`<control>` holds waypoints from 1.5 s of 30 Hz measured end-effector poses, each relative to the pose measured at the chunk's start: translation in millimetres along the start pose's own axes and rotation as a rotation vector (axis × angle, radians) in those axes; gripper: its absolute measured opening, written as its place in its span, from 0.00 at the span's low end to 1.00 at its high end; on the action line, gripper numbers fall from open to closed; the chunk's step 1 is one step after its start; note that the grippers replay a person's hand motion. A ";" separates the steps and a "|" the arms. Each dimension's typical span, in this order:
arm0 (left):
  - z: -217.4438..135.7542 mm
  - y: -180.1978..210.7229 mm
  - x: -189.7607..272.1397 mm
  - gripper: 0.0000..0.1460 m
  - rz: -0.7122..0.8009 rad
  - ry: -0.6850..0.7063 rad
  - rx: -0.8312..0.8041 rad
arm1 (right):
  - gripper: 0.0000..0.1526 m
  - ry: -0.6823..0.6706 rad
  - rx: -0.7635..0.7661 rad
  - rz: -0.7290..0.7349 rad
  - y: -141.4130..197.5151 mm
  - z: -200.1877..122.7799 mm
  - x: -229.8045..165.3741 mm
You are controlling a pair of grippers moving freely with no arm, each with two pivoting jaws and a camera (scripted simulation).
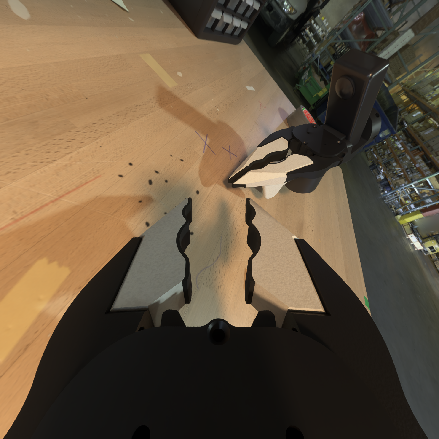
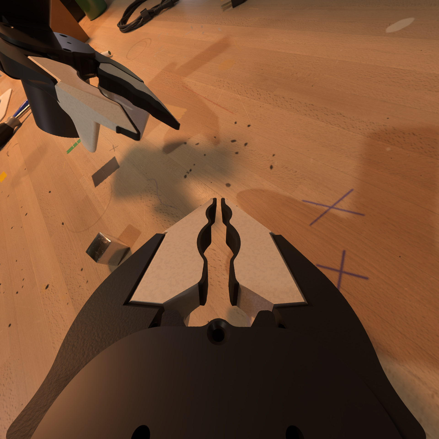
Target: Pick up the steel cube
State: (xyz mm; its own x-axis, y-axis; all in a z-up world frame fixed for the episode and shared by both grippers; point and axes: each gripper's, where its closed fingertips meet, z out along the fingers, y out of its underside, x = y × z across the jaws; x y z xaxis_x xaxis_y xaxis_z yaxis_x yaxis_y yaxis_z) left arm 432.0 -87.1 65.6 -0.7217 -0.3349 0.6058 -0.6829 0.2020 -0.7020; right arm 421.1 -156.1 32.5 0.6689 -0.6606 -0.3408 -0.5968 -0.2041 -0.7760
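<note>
While my left gripper hangs tilted over the wooden table, its jaws stand wide apart with only bare wood and a faint blue scribble between them. No steel cube shows anywhere in this left wrist view. Ahead of my tips and a little to the right, my right gripper points back toward me, tips low over the table, near two blue crosses. A dark organiser box sits far ahead.

From the right wrist view, my right gripper has its jaws drawn narrow, a thin slit left between the tips, gripping nothing. The steel cube lies on the table to the left of my jaws, back beside the left finger's base, outside the slit; whether it touches the finger I cannot tell. My left gripper hovers ahead and to the left, jaws parted, angled downward, well apart from the cube. A black cable lies far ahead.
</note>
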 end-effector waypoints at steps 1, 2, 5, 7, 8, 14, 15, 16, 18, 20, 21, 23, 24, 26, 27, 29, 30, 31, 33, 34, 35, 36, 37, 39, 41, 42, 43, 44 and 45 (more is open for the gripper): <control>-4.2 0.1 -1.3 0.30 0.003 -0.001 0.009 | 0.02 0.001 0.001 0.000 0.1 -0.5 0.1; -7.6 1.5 -3.4 0.30 0.013 -0.014 0.010 | 0.02 0.002 0.002 0.000 0.2 -0.9 0.2; -12.0 8.4 -7.3 0.30 0.047 -0.052 -0.009 | 0.02 0.006 0.008 -0.004 0.2 -2.2 0.5; -11.8 11.4 -5.8 0.30 0.066 -0.056 -0.017 | 0.02 0.009 0.010 -0.012 0.2 -2.3 0.0; -11.4 12.5 -4.9 0.30 0.075 -0.059 -0.021 | 0.02 0.012 0.010 -0.018 0.3 -2.2 -0.2; -7.7 17.3 -1.2 0.30 0.117 -0.051 -0.032 | 0.02 0.028 0.008 -0.058 1.0 -1.5 -2.3; -7.1 17.9 -1.1 0.30 0.116 -0.046 -0.029 | 0.02 0.029 0.008 -0.062 1.0 -1.5 -2.6; -6.8 18.2 -0.9 0.30 0.114 -0.041 -0.026 | 0.02 0.028 0.008 -0.065 1.0 -1.6 -3.0; -7.2 17.3 -0.5 0.30 0.113 -0.035 -0.014 | 0.02 0.024 0.011 -0.070 0.8 -1.8 -4.0; -8.7 15.4 0.4 0.30 0.119 -0.032 0.004 | 0.02 0.020 0.014 -0.077 0.5 -2.2 -5.2; -9.8 14.1 0.8 0.30 0.123 -0.032 0.015 | 0.02 0.018 0.016 -0.083 0.5 -2.3 -5.9; -12.0 11.6 2.0 0.29 0.134 -0.031 0.038 | 0.02 0.017 0.017 -0.099 0.6 -2.5 -7.7; -13.1 10.4 2.9 0.29 0.140 -0.031 0.050 | 0.02 0.018 0.016 -0.110 0.9 -2.4 -8.6; -15.4 9.0 5.6 0.29 0.158 -0.033 0.069 | 0.02 0.023 0.009 -0.131 2.1 -1.6 -10.3; -16.6 8.8 7.3 0.29 0.169 -0.036 0.075 | 0.02 0.024 0.005 -0.141 2.8 -1.2 -11.3; -18.9 9.6 11.6 0.29 0.195 -0.045 0.082 | 0.02 0.020 -0.001 -0.158 4.0 -0.9 -13.4; -20.1 10.8 14.7 0.29 0.208 -0.049 0.084 | 0.02 0.017 -0.004 -0.161 4.8 -1.1 -14.4; -21.3 12.6 18.4 0.29 0.222 -0.053 0.085 | 0.02 0.010 -0.007 -0.162 5.9 -1.5 -15.6; -23.1 18.3 26.6 0.29 0.249 -0.058 0.079 | 0.02 -0.009 -0.013 -0.159 8.5 -3.4 -18.4; -23.5 22.9 31.7 0.29 0.261 -0.055 0.070 | 0.02 -0.019 -0.015 -0.157 9.8 -4.7 -19.6; -23.4 28.2 37.1 0.29 0.272 -0.048 0.056 | 0.02 -0.028 -0.018 -0.155 11.2 -5.9 -20.7; -22.8 34.5 42.6 0.29 0.283 -0.038 0.037 | 0.02 -0.034 -0.022 -0.154 12.8 -6.8 -21.5; -21.7 41.7 48.2 0.29 0.296 -0.028 0.013 | 0.02 -0.039 -0.029 -0.154 14.6 -7.5 -22.1; -18.2 58.0 58.8 0.28 0.327 -0.009 -0.050 | 0.02 -0.038 -0.046 -0.165 17.7 -7.4 -23.1; -13.4 75.6 65.4 0.28 0.359 -0.005 -0.129 | 0.03 -0.028 -0.064 -0.188 20.6 -5.6 -23.8; -11.0 83.0 66.8 0.27 0.372 -0.012 -0.166 | 0.03 -0.021 -0.075 -0.198 22.2 -4.5 -24.0; -8.6 89.1 67.3 0.28 0.384 -0.024 -0.196 | 0.03 -0.014 -0.086 -0.209 23.6 -3.4 -24.1; -6.6 93.3 67.7 0.28 0.393 -0.034 -0.217 | 0.03 -0.008 -0.093 -0.218 24.5 -2.7 -24.2; -4.8 96.4 68.5 0.28 0.400 -0.038 -0.231 | 0.03 -0.003 -0.096 -0.226 24.9 -2.4 -24.3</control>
State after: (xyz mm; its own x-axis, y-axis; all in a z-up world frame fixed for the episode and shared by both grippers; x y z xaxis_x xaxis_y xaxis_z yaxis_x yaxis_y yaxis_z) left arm 316.2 -86.1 41.2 -0.9319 -0.2217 0.2872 -0.3621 0.5208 -0.7731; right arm 388.9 -146.8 22.7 0.7915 -0.5881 -0.1664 -0.4712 -0.4139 -0.7789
